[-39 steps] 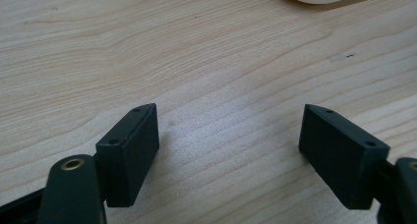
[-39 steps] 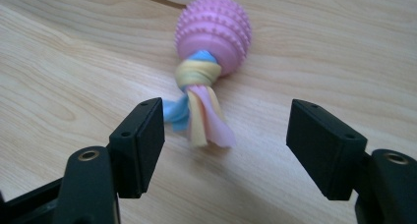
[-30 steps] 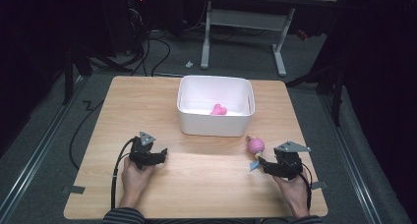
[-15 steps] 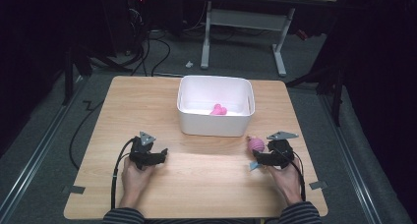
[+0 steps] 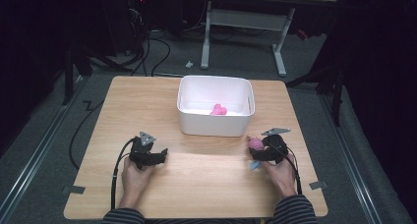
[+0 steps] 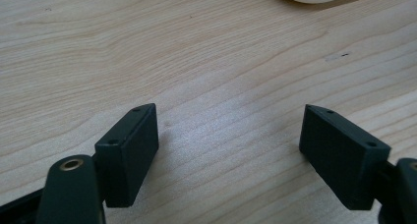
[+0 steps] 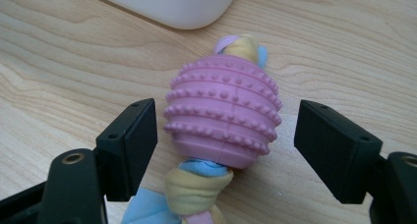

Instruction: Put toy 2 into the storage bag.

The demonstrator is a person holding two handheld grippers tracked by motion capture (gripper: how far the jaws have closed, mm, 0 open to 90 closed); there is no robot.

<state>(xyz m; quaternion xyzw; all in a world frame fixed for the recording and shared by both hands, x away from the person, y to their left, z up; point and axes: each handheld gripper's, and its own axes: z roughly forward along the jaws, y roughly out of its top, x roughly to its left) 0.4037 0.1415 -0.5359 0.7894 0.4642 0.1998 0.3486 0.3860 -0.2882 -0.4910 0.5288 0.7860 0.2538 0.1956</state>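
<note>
The pink ribbed toy (image 7: 223, 111) lies on the counter (image 5: 206, 184) near its right edge, just off the white bin's (image 5: 216, 123) front right corner. The right gripper (image 7: 223, 150) has it between its fingers (image 7: 130, 145), which have just been opening and aren't pressing it. The left gripper (image 6: 228, 150) is wide open over bare wood, holding nothing.

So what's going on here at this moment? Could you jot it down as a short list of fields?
setting: wooden table, white bin at its far middle
in the bin: small pink toy
toy in play: pink knobbly rope toy lying on the table near the bin's corner
right gripper: jaws have just been opening; the toy lies between them, right pad clear of it
left gripper: open over bare wood
likely next: closing on the rope toy
</note>
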